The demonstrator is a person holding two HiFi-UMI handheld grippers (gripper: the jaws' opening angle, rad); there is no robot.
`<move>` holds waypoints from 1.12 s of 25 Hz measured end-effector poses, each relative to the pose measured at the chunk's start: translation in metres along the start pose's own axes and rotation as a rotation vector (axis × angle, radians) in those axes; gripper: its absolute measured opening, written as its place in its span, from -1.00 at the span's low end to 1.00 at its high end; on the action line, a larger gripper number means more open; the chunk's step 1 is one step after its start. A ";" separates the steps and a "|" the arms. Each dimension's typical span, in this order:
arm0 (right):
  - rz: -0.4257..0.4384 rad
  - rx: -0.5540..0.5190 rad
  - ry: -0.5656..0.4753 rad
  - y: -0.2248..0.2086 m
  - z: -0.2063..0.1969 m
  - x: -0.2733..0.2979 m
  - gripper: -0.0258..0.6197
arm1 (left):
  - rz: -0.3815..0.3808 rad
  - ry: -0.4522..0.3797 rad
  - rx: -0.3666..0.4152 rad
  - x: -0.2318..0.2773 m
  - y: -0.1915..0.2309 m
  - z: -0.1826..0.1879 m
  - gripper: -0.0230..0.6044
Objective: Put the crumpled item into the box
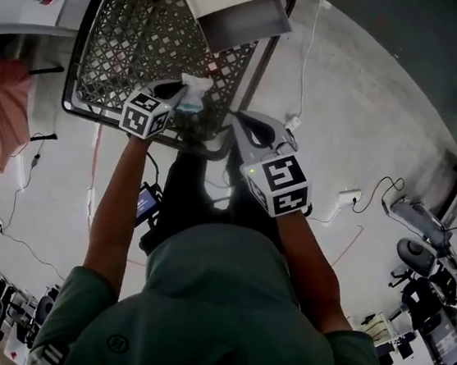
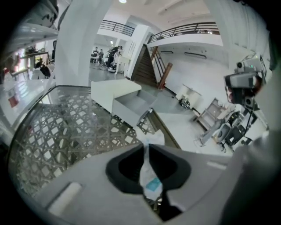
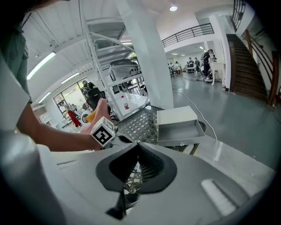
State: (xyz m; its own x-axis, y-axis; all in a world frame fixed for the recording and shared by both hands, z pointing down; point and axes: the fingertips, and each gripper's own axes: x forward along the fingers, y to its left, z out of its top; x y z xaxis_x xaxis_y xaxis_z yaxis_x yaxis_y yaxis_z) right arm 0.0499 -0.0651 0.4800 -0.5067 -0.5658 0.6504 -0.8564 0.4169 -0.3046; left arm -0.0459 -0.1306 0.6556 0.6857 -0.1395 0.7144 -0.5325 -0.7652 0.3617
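The crumpled item (image 1: 195, 89) is a white wad with a small blue patch. My left gripper (image 1: 182, 92) is shut on it above the near edge of the lattice table (image 1: 131, 33). In the left gripper view the crumpled item (image 2: 148, 176) is pinched between the jaws of the left gripper (image 2: 146, 147), and part of it sticks out past the tips. The open white box (image 1: 234, 5) lies on the far side of the table, ahead of the left gripper, and shows as the box (image 2: 125, 99) and the box (image 3: 180, 125). My right gripper (image 1: 240, 123) hangs right of the left one, shut and empty; the right gripper (image 3: 138, 145) has its tips together.
A pink cloth (image 1: 2, 104) hangs at the far left. Cables and a power strip (image 1: 347, 197) lie on the grey floor to the right. Office chairs (image 1: 417, 259) stand at the right edge. A shelf rack (image 3: 118, 74) and a white pillar (image 3: 149, 57) stand beyond the table.
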 end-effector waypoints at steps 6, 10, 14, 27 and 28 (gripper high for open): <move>-0.015 0.004 -0.022 0.000 0.000 -0.015 -0.90 | 0.021 -0.034 0.034 -0.014 -0.006 0.023 -0.81; -0.031 0.010 -0.034 -0.004 -0.004 -0.028 -0.90 | 0.036 -0.054 0.053 -0.019 -0.011 0.036 -0.81; -0.048 0.023 -0.042 -0.010 -0.006 -0.042 -0.90 | 0.040 -0.065 0.071 -0.022 -0.017 0.050 -0.80; -0.105 0.068 -0.065 -0.040 -0.017 -0.078 -0.90 | 0.062 -0.093 0.137 -0.012 -0.024 0.108 -0.80; -0.109 0.072 -0.065 -0.044 -0.018 -0.080 -0.90 | 0.063 -0.096 0.141 -0.010 -0.024 0.112 -0.80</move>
State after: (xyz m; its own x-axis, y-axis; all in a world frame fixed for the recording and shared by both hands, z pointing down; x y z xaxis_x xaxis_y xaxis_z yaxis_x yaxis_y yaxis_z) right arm 0.1296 -0.0256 0.4541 -0.4136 -0.6508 0.6367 -0.9104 0.2993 -0.2854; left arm 0.0158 -0.1815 0.5725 0.7010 -0.2439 0.6702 -0.5054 -0.8329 0.2255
